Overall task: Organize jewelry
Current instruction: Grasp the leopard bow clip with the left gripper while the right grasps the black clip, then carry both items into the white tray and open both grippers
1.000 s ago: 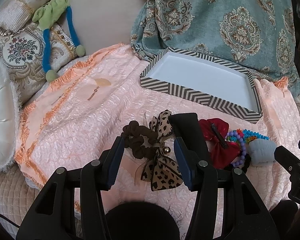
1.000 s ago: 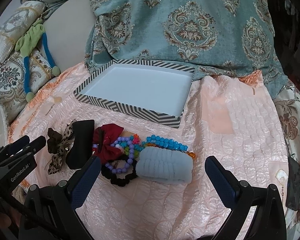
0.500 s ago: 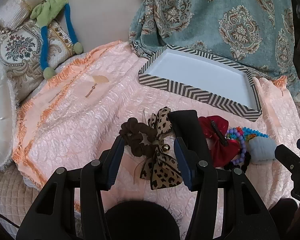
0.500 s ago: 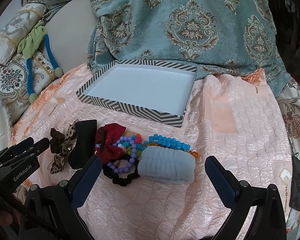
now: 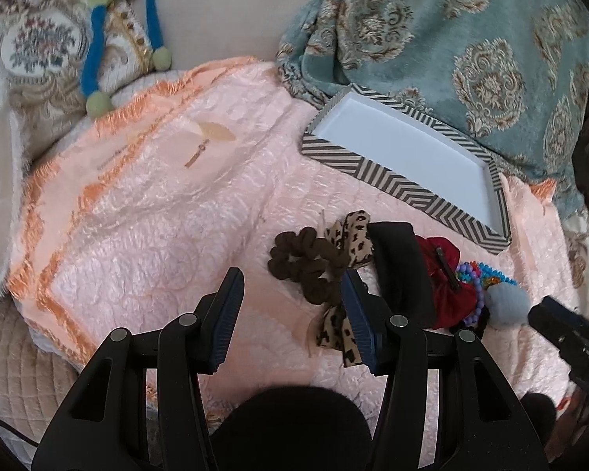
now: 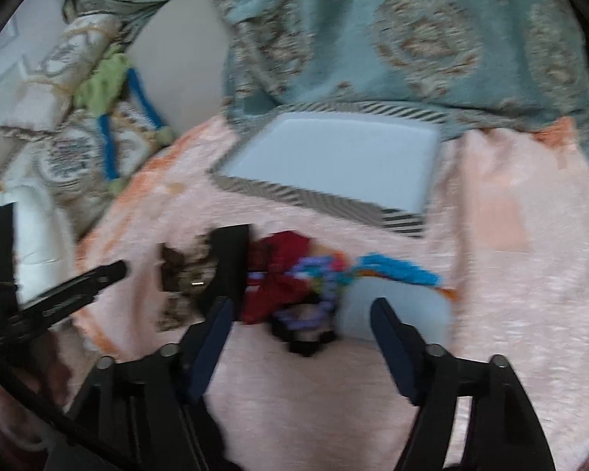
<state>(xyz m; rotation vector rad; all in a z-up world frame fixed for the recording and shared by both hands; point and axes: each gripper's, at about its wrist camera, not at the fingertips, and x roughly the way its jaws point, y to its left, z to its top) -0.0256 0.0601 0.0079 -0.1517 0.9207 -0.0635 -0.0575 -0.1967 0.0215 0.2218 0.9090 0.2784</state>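
A pile of accessories lies on the pink quilt: a brown scrunchie point(image 5: 306, 267) with a leopard bow point(image 5: 351, 237), a black band point(image 5: 402, 271), a red bow point(image 5: 445, 288), coloured beads point(image 5: 477, 274) and a pale blue scrunchie point(image 5: 506, 300). The striped tray point(image 5: 408, 192) with a white floor stands behind them. My left gripper point(image 5: 290, 298) is open, just left of the brown scrunchie. My right gripper point(image 6: 300, 318) is open over the beads point(image 6: 318, 274) and red bow point(image 6: 275, 274), with the pale blue scrunchie point(image 6: 400, 314) at its right finger. The right wrist view is blurred.
A teal patterned blanket point(image 5: 471, 39) lies behind the tray. Embroidered cushions point(image 5: 39, 47) and a green and blue soft toy point(image 5: 110, 8) sit at the far left. The quilt's orange fringe point(image 5: 39, 235) marks its left edge.
My left gripper has shifted left, so the scrunchie and bow now sit at its right finger. My right gripper has moved left and closer to the pile and has narrowed somewhat.
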